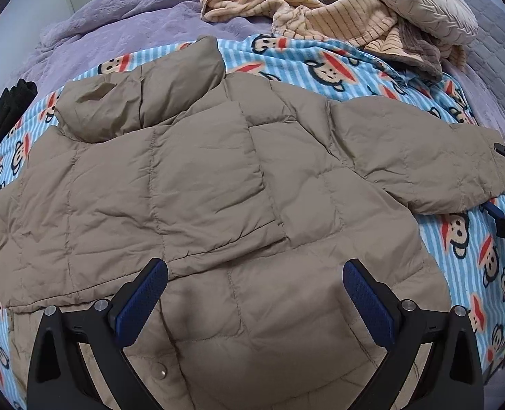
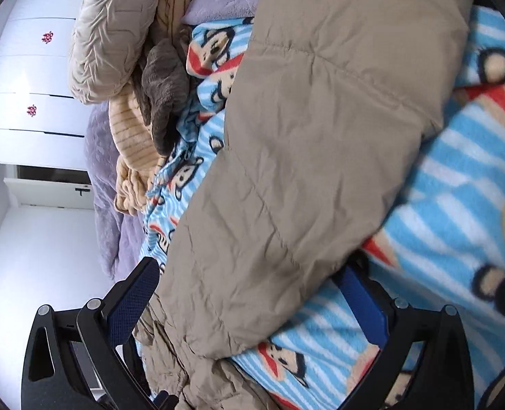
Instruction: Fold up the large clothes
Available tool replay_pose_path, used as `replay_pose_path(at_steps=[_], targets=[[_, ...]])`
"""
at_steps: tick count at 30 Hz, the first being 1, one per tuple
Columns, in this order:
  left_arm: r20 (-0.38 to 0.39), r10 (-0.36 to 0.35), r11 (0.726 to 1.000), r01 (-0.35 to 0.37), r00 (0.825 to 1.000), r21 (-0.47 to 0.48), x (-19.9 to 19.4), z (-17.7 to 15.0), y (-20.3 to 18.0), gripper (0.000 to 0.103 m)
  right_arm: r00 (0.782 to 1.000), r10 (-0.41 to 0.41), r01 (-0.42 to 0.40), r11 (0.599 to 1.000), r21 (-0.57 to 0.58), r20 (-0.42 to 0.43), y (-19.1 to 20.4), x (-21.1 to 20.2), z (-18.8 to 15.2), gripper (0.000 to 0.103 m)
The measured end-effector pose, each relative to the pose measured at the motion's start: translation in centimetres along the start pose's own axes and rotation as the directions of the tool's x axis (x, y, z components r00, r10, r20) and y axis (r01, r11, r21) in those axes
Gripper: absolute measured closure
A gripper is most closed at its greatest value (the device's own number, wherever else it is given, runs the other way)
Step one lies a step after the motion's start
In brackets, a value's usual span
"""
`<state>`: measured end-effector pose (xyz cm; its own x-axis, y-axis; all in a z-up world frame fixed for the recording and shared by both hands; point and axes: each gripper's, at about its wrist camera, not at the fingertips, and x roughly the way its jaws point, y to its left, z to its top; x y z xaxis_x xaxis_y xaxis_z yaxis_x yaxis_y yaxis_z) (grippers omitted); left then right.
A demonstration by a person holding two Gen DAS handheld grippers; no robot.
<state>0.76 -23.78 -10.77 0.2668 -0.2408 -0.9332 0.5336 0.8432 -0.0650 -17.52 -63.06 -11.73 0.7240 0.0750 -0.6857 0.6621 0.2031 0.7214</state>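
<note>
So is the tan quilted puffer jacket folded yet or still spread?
Partly folded: one sleeve lies across the tan quilted puffer jacket, the other sleeve stretches out with the right gripper open around its cuff.

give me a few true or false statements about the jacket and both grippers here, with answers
1. The tan puffer jacket lies on a monkey-print blanket. True.
2. The left gripper is clamped on the hem. False: its jaws are wide open above the jacket.
3. One sleeve is folded across the body. True.
4. The right gripper is far from the jacket. False: its open fingers straddle the other sleeve.
5. The striped garment is neatly folded. False: it is bunched.
</note>
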Motion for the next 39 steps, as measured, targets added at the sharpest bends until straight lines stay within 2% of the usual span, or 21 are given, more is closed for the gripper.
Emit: replay_pose_path(at_steps=[5, 7, 8, 9, 11, 16, 18, 20, 22, 24, 25, 28, 30, 34, 39], targets=[[0.036, 0.013, 0.999, -0.011, 0.999, -0.045, -0.4, 1.4, 1.0, 0.0, 0.997, 0.059, -0.062, 0.997, 0.055, 0.051, 0.4, -0.3, 2.5, 0.001], [0.051, 0.014, 0.996, -0.01, 0.999, -0.089, -0.7, 2.0, 2.0, 0.0, 0.996, 0.063, -0.067, 0.994, 0.083, 0.056, 0.7, -0.3, 3.0, 0.01], [0.057, 0.014, 0.993, -0.008, 0.998, -0.116, -0.8, 2.3, 2.6, 0.0, 0.997, 0.058, -0.062, 0.993, 0.096, 0.048, 0.9, -0.1, 3.2, 0.036], [0.066, 0.014, 0.99, -0.004, 0.998, -0.141, -1.0, 2.5, 3.2, 0.0, 0.998, 0.047, -0.05, 0.994, 0.102, 0.035, 1.0, 0.1, 3.4, 0.071], [0.083, 0.023, 0.986, -0.009, 0.996, -0.168, -1.4, 2.8, 4.2, 0.0, 0.999, 0.044, -0.044, 0.995, 0.093, 0.005, 1.6, 0.8, 3.5, 0.094], [0.104, 0.07, 0.982, -0.05, 0.992, -0.182, -2.1, 2.8, 6.9, 0.0, 0.998, 0.057, -0.056, 0.997, -0.053, 0.008, 6.7, 1.7, 1.8, 0.094], [0.099, 0.079, 0.978, -0.057, 0.992, -0.201, -2.2, 2.5, 8.4, 0.0, 0.998, 0.064, -0.064, 0.987, -0.145, -0.003, 10.0, 2.5, 0.4, 0.094], [0.092, 0.085, 0.972, -0.062, 0.992, -0.226, -2.2, 1.9, 10.0, 0.0, 0.997, 0.069, -0.073, 0.961, -0.266, -0.022, 14.1, 3.7, -1.7, 0.094], [0.089, 0.091, 0.966, -0.066, 0.992, -0.252, -2.2, 1.2, 11.6, 0.0, 0.997, 0.064, -0.079, 0.914, -0.399, -0.05, 18.1, 5.1, -4.6, 0.094], [0.087, 0.106, 0.961, -0.079, 0.991, -0.265, -2.2, 0.5, 13.1, 0.0, 0.996, 0.034, -0.071, 0.838, -0.542, -0.079, 21.9, 6.7, -8.1, 0.094], [0.084, 0.113, 0.959, -0.087, 0.99, -0.268, -2.2, 0.2, 13.7, 0.0, 0.995, 0.01, -0.07, 0.778, -0.625, -0.099, 24.0, 7.9, -10.6, 0.094], [0.086, 0.132, 0.954, -0.103, 0.987, -0.283, -2.4, -0.8, 15.7, 0.0, 0.988, -0.05, -0.084, 0.623, -0.778, -0.147, 27.8, 11.2, -17.5, 0.094], [0.087, 0.15, 0.949, -0.119, 0.985, -0.292, -2.5, -1.4, 17.0, 0.0, 0.979, -0.081, -0.111, 0.554, -0.825, -0.186, 28.9, 13.4, -21.8, 0.094], [0.083, 0.172, 0.938, -0.137, 0.982, -0.319, -2.6, -2.5, 19.7, 0.0, 0.956, -0.171, -0.129, 0.486, -0.865, -0.238, 28.2, 17.1, -28.6, 0.094], [0.081, 0.175, 0.927, -0.136, 0.981, -0.349, -2.0, -3.4, 21.6, 0.0, 0.921, -0.284, -0.095, 0.499, -0.861, -0.266, 24.7, 20.5, -32.0, 0.094]])
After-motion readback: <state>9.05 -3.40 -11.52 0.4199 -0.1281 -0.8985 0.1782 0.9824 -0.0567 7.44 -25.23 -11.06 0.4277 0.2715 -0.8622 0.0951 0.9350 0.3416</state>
